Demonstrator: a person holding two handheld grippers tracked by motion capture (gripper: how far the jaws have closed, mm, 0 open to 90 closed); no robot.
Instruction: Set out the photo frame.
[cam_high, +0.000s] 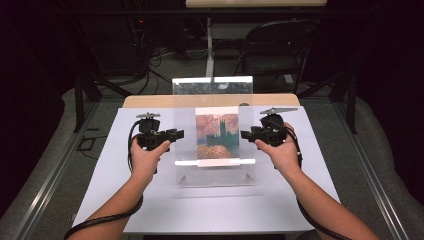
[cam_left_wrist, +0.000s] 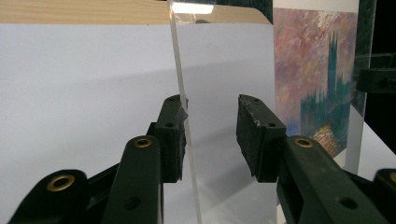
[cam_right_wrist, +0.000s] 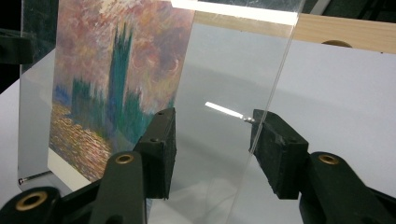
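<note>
A clear acrylic panel (cam_high: 185, 125) stands upright on the white table cover, with a painted print (cam_high: 217, 136) of towers under a pink sky in its middle. My left gripper (cam_high: 178, 134) is at the panel's left edge. In the left gripper view that gripper (cam_left_wrist: 211, 105) is open: the panel's edge (cam_left_wrist: 180, 70) lies against the left jaw, the other jaw stands clear, and the print (cam_left_wrist: 317, 70) is beyond. My right gripper (cam_high: 245, 134) is at the right edge. There too the gripper (cam_right_wrist: 215, 119) is open astride the panel (cam_right_wrist: 224, 70), whose edge is by the right jaw, print (cam_right_wrist: 116, 70) to the left.
The white cover (cam_high: 150, 200) lies on a wooden table whose far edge (cam_high: 150, 101) is behind the panel. Two small metal pegs (cam_high: 182, 178) sit at the panel's base. A folding chair (cam_high: 275, 45) and cables stand on the floor beyond the table.
</note>
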